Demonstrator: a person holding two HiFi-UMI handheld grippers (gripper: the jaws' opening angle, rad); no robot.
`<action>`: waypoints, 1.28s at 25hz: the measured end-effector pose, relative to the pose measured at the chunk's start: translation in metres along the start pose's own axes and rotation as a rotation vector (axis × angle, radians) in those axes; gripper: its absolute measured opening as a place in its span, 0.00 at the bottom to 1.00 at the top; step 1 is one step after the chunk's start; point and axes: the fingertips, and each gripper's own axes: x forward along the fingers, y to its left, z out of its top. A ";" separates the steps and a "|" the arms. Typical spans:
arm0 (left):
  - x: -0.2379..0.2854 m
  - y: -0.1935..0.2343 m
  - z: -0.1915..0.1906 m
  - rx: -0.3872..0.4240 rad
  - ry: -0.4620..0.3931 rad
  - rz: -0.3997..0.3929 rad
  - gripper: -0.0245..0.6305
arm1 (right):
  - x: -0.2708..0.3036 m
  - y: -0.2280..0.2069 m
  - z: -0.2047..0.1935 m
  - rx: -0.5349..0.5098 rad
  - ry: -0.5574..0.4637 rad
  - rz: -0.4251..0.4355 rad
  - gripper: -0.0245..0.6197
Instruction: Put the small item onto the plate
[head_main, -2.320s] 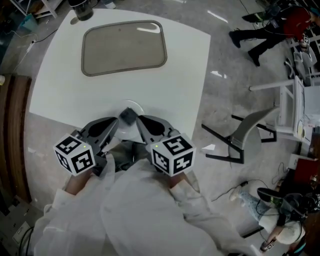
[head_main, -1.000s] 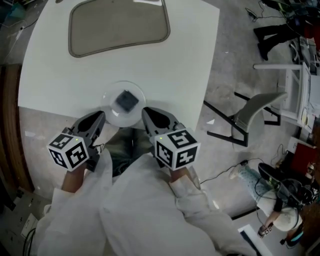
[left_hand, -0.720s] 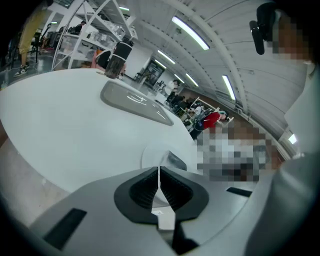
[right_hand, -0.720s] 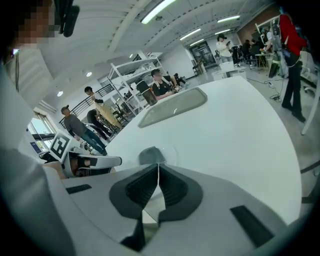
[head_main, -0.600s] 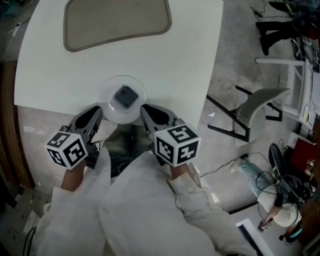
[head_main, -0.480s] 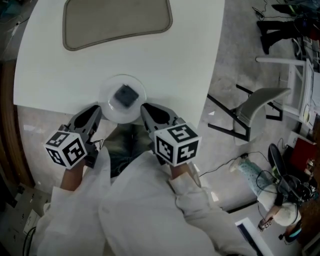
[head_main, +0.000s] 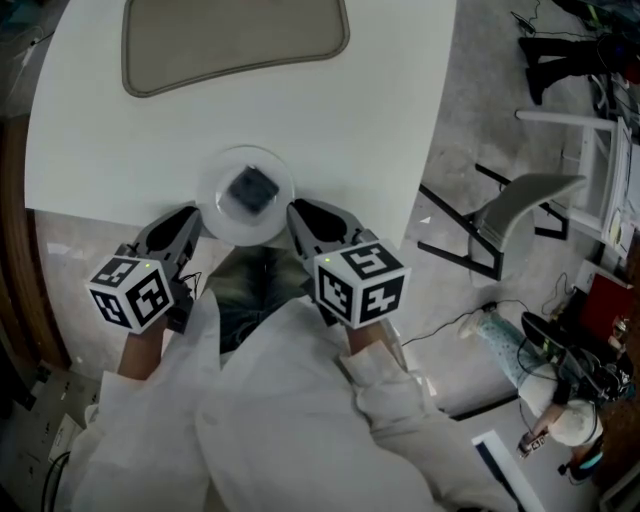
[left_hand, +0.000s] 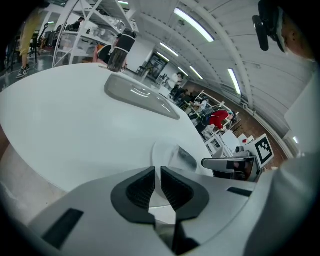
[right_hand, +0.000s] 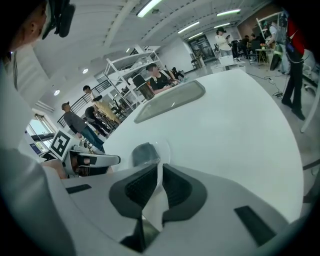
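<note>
A small dark grey square item (head_main: 252, 187) lies in the middle of a clear round plate (head_main: 215, 212) near the table's near edge. My left gripper (head_main: 188, 214) sits just left of the plate and my right gripper (head_main: 298, 210) just right of it, both back at the table edge. Each has its jaws shut with nothing between them. In the left gripper view the item (left_hand: 186, 156) rests on the plate (left_hand: 162, 150) ahead of my left gripper (left_hand: 157, 171). From the right gripper (right_hand: 160, 167) the item (right_hand: 144, 152) shows just past the jaws.
A large grey tray (head_main: 235, 40) lies at the far side of the white table (head_main: 380, 110). A dark cup (left_hand: 118, 52) stands beyond the tray. A grey chair (head_main: 505, 225) stands on the floor to the right. People stand in the background.
The item, earlier up between the two grippers' tips, now lies on the plate. Both grippers have drawn back toward the table's near edge and have hardly moved in the last second.
</note>
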 end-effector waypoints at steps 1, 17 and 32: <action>0.001 -0.001 -0.001 -0.002 0.001 -0.001 0.07 | 0.000 -0.002 0.000 -0.001 0.002 -0.003 0.07; 0.009 -0.001 -0.006 -0.056 0.048 -0.025 0.15 | 0.007 -0.010 -0.004 0.030 0.052 0.021 0.17; 0.010 -0.005 -0.008 -0.106 0.046 -0.046 0.15 | 0.010 -0.009 -0.011 0.054 0.088 0.050 0.18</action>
